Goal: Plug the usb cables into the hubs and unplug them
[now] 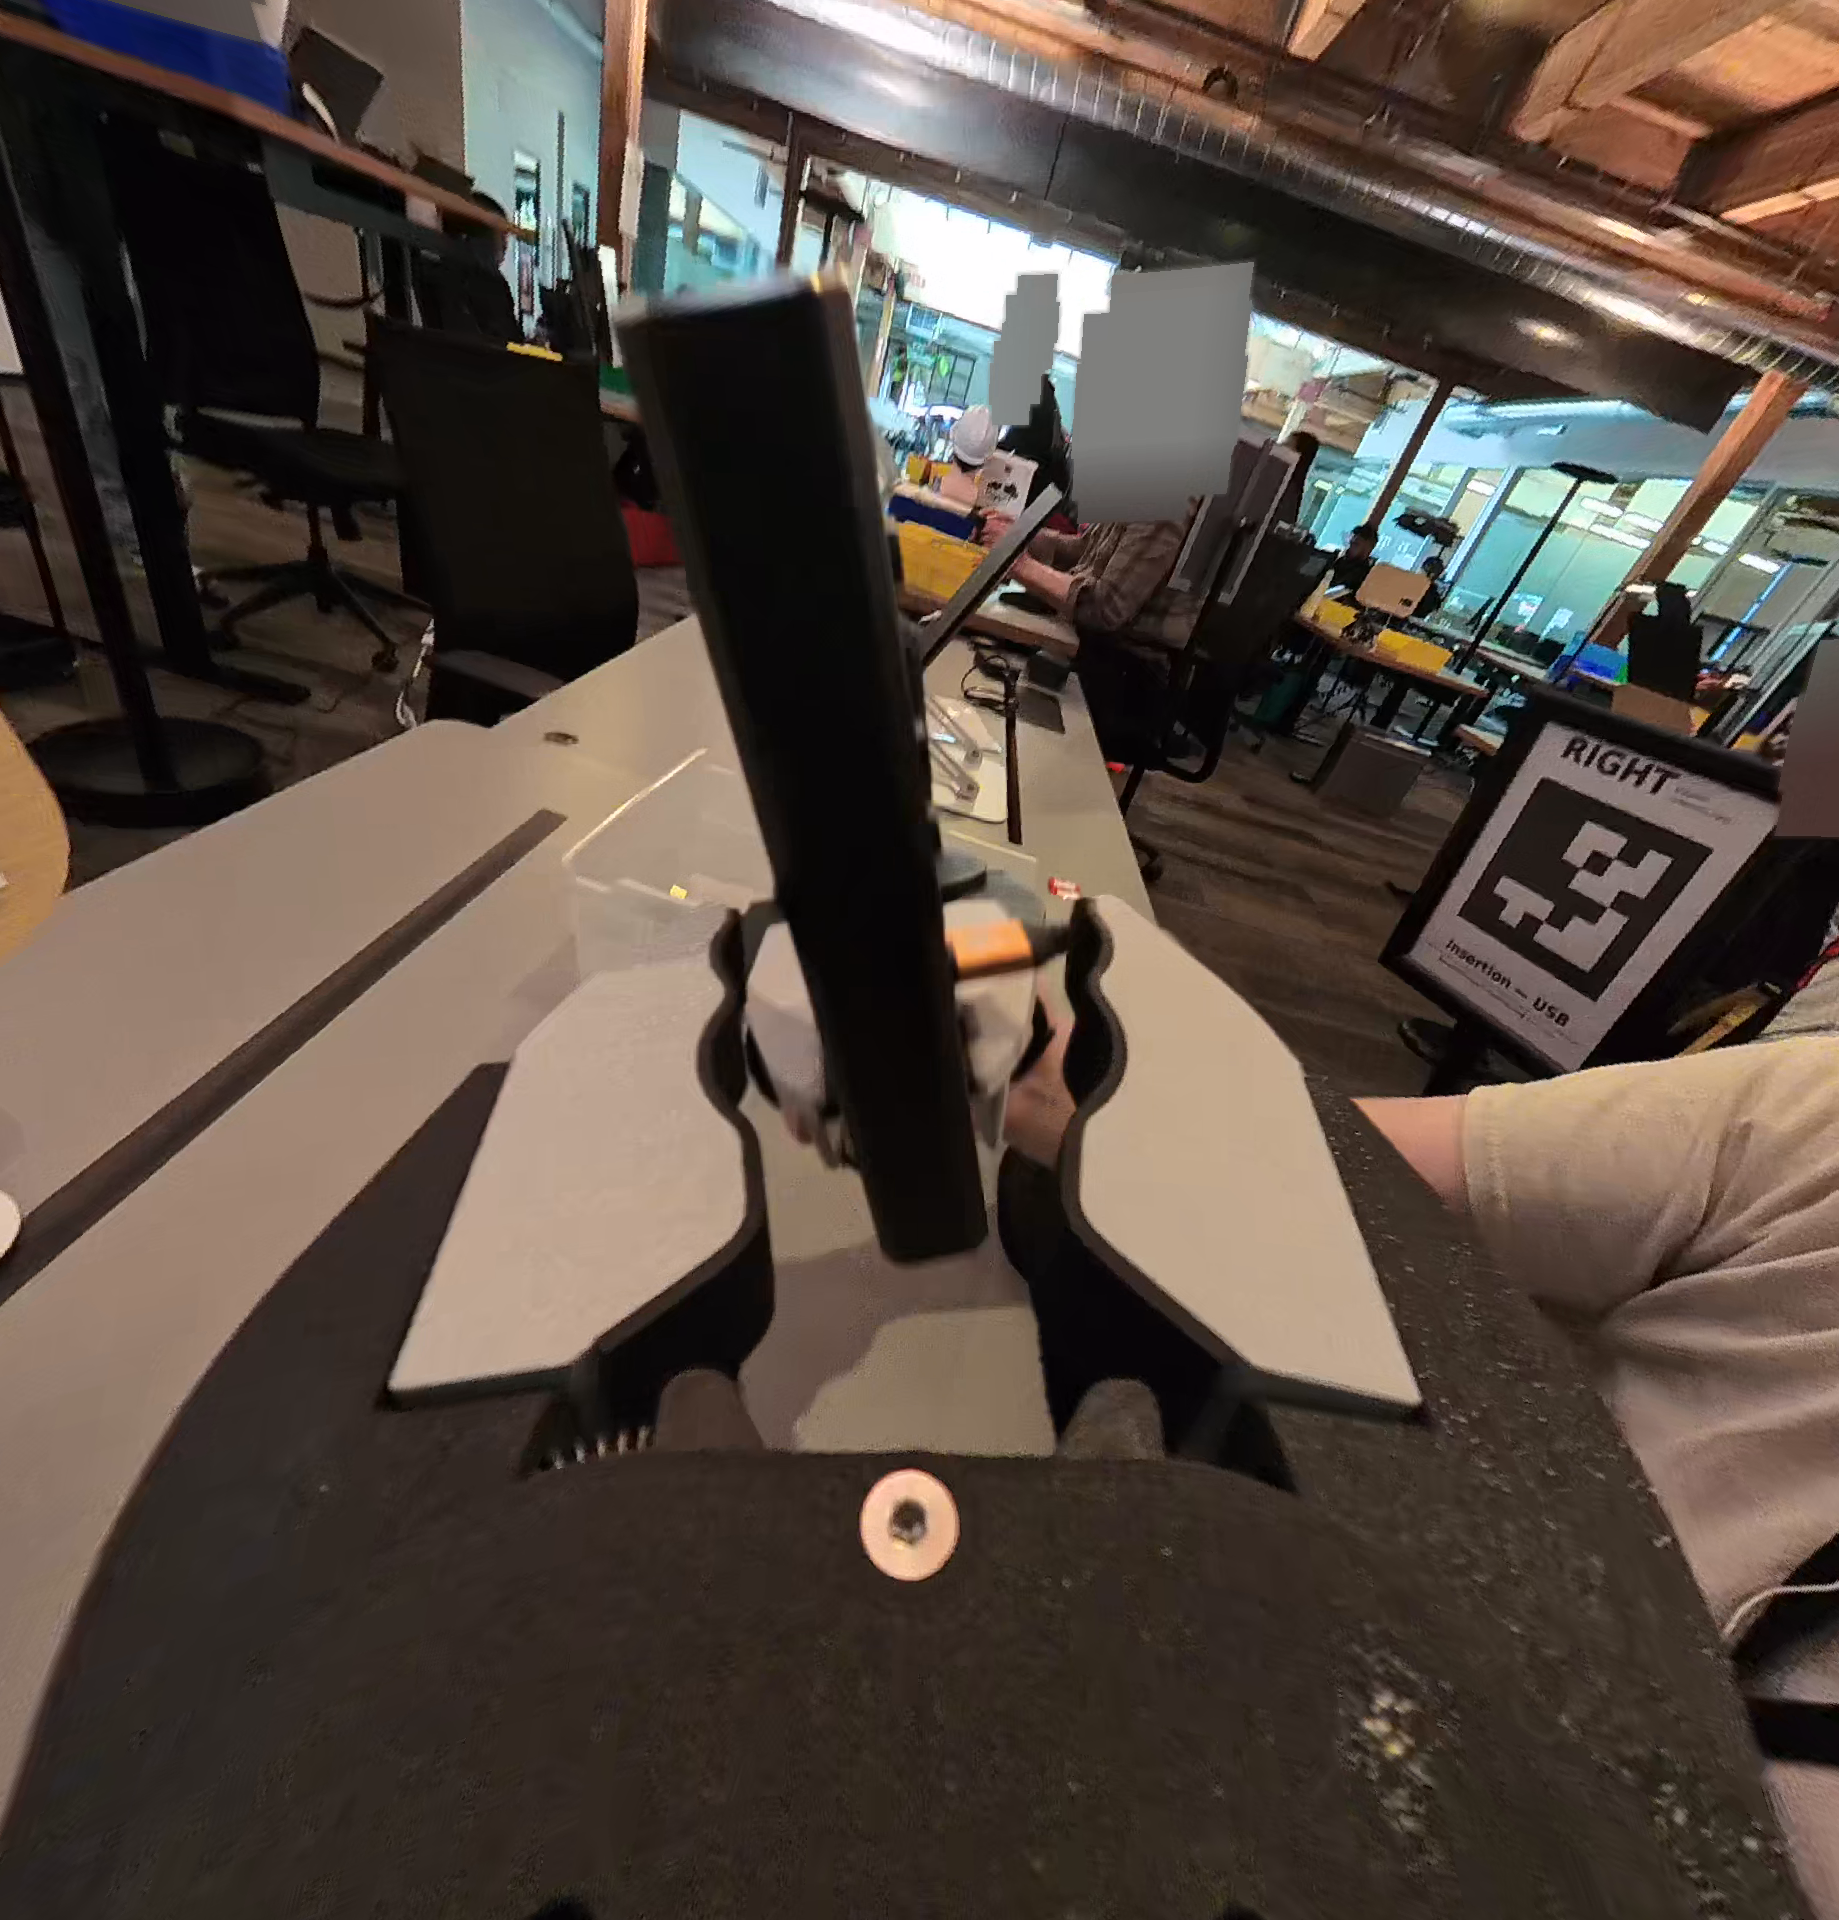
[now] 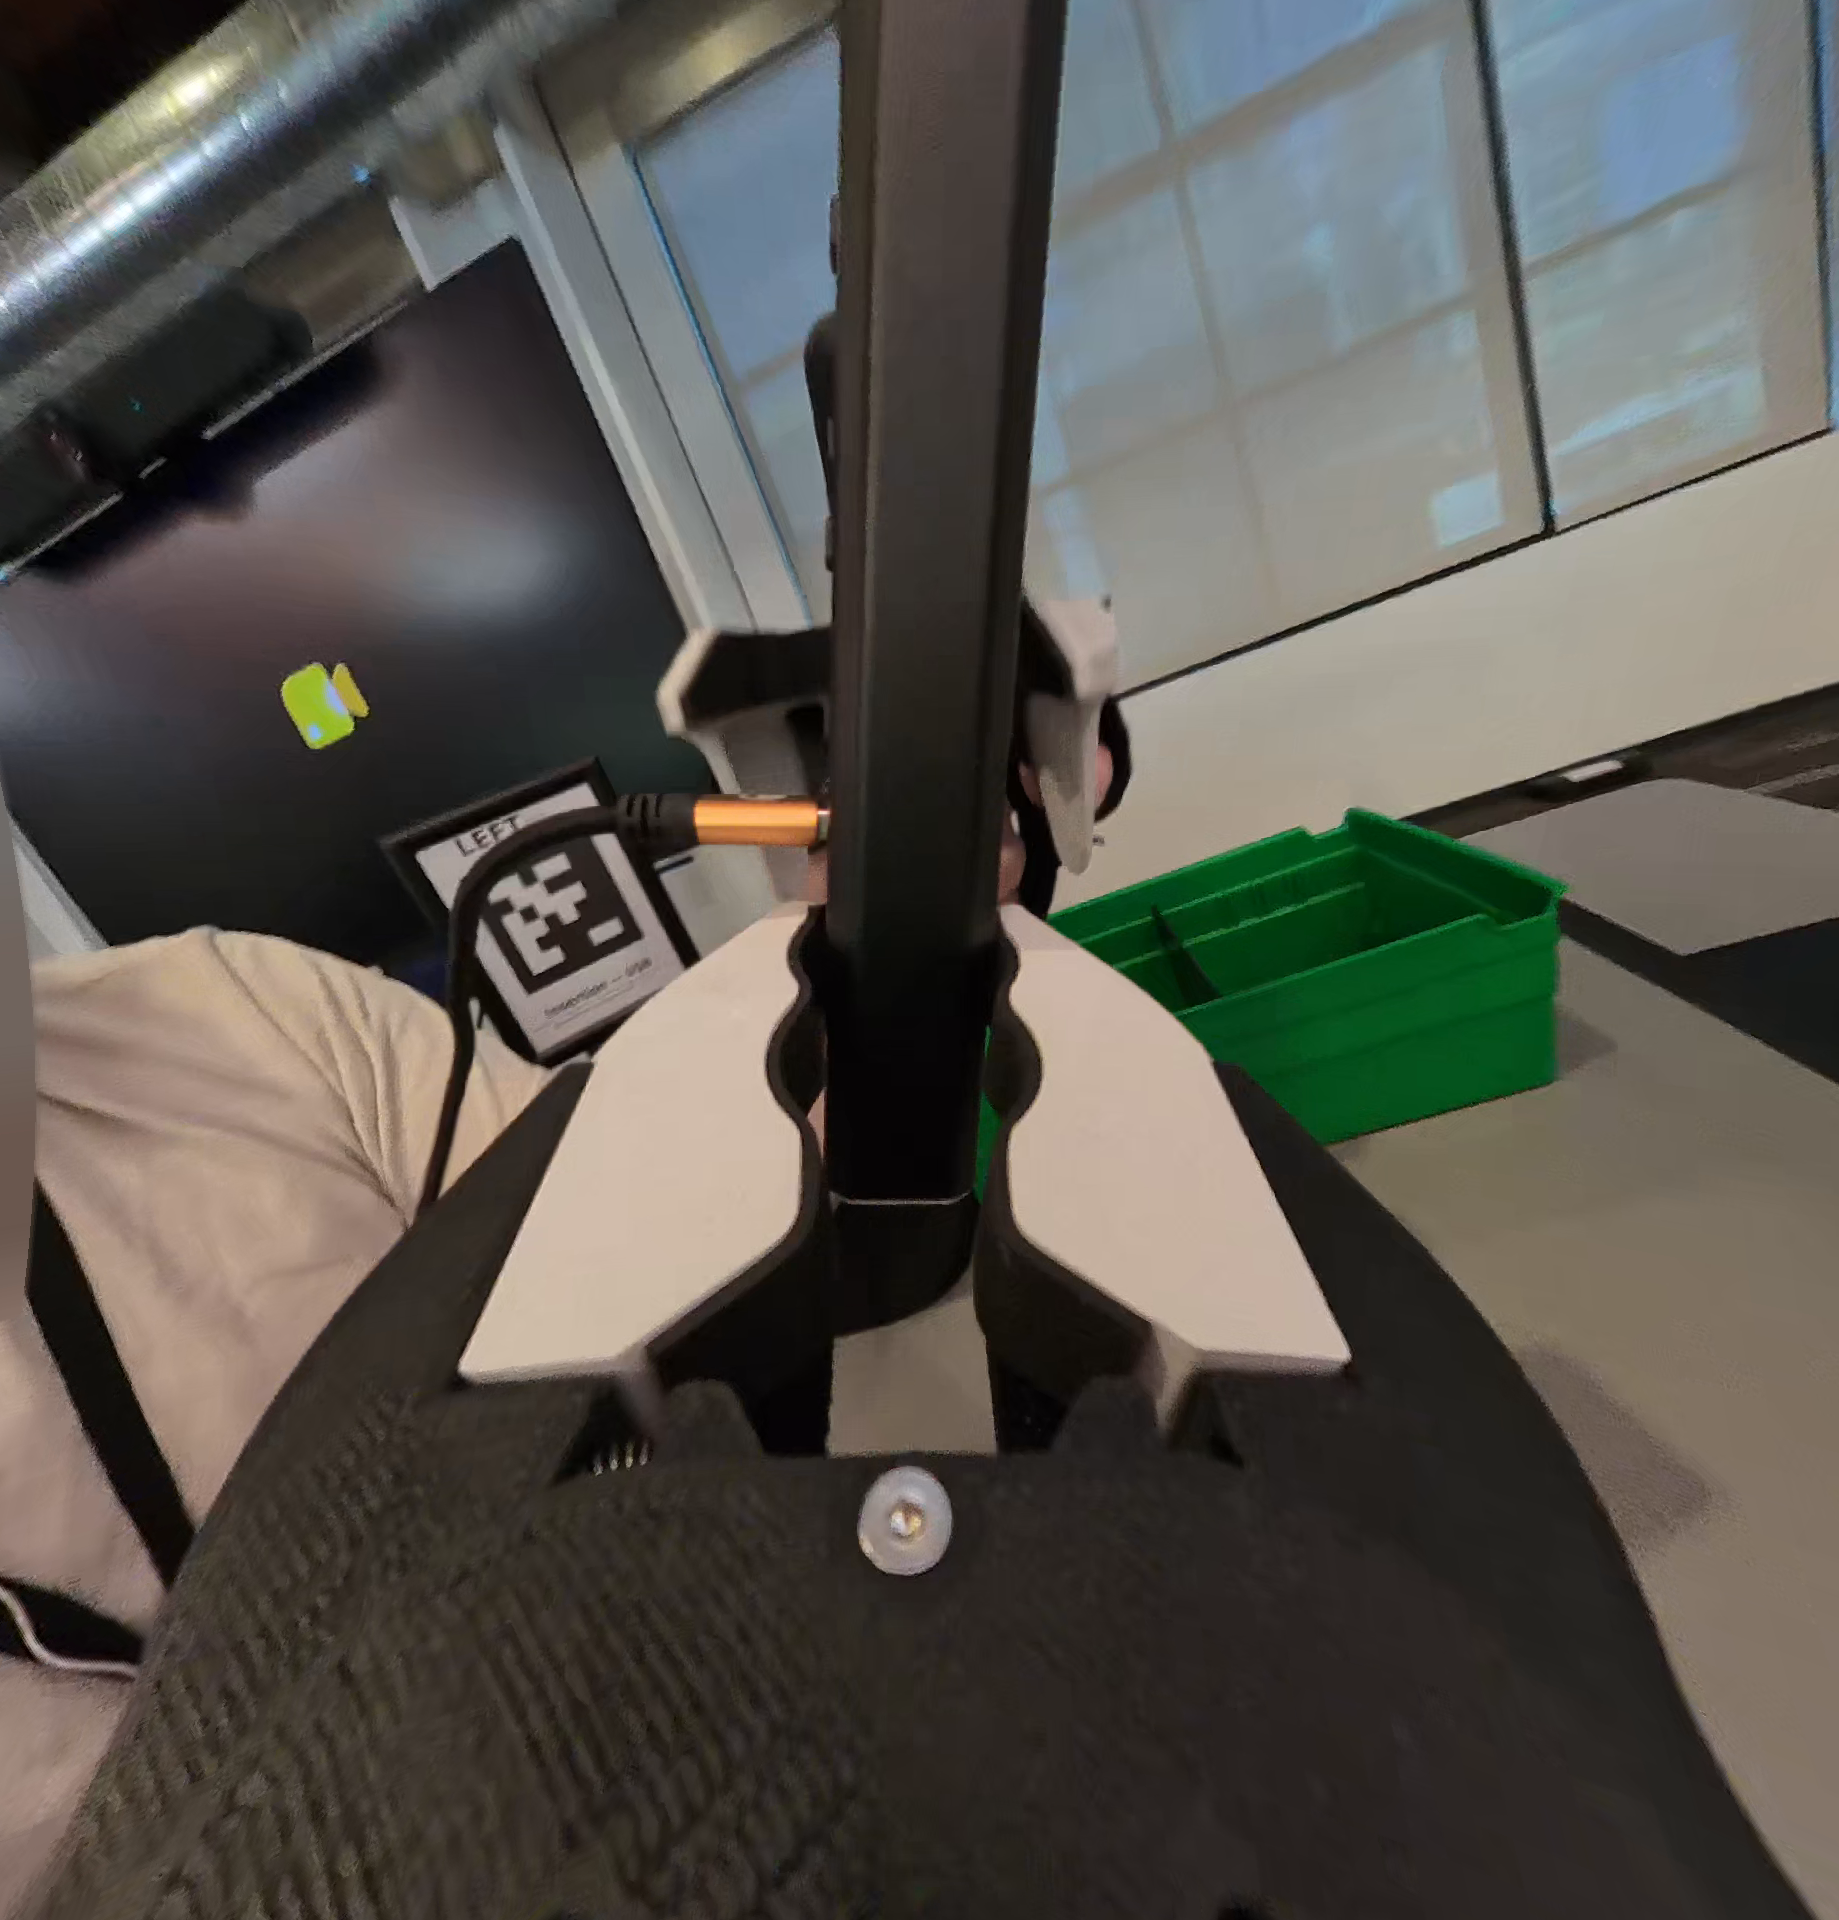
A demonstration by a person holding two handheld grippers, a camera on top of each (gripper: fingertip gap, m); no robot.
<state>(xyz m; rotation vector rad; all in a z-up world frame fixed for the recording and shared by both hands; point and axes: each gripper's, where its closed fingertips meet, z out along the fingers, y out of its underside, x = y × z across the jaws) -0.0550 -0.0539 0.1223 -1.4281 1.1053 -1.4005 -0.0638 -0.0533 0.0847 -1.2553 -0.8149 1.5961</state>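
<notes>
Two grippers are working one tall black hub (image 1: 790,623), which is standing up off the grey surface (image 1: 219,987) and leaning slightly toward the upper left of the frame in the left wrist view.

Right gripper (image 2: 910,925): jaws are clamping the hub near its lower end, both white fingers (image 2: 686,1143) pressing against its sides. The hub is running straight up out of the top of the frame there.

Left gripper (image 1: 904,935): jaws are standing spread, straddling the hub higher up. A gap is showing between the hub and the finger on the left of the frame. On the other side, an orange usb plug (image 1: 982,951) is sitting between the hub and the fingertip; can't tell if that fingertip is touching it.

The plug is sticking sideways into the hub. In the right wrist view its black cable (image 2: 463,987) is drooping down toward the lower left, past a framed marker sign (image 2: 551,914).

Also sitting around:
- green bin (image 2: 1362,987) on the surface, right of centre, just behind the hub
- clear plastic box (image 1: 645,862) on the surface, left of the hub
- large dark screen (image 2: 323,571) filling the upper left
- beige sleeve (image 1: 1621,1195) showing at the right edge
</notes>
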